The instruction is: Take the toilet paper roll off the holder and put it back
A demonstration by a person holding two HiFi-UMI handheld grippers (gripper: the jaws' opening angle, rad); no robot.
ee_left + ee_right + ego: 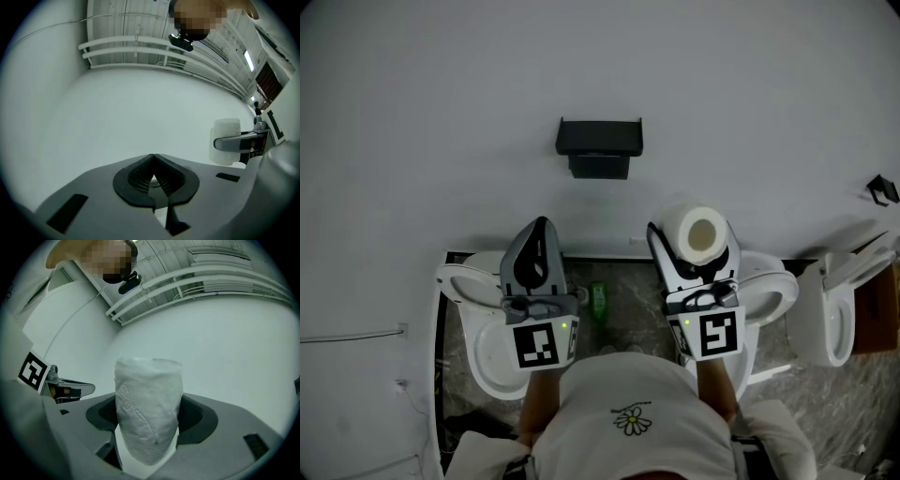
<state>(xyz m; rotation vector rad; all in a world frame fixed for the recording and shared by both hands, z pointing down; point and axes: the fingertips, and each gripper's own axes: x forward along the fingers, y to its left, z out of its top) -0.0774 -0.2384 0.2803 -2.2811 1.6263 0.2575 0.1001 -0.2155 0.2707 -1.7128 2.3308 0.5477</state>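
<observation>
Left of centre in the head view, the left gripper (540, 227) has its two jaws pressed together on nothing, above the leftmost of three white toilets (481, 330); one green bottle (598, 300) lies on the floor just right of it. At centre top, one black holder (600, 148) is fixed to the wall. Right of centre, the right gripper (694, 248) is clamped on the single toilet paper roll (703, 234), which stands between its pads, cardboard core facing the camera, below and right of the holder and apart from it.
</observation>
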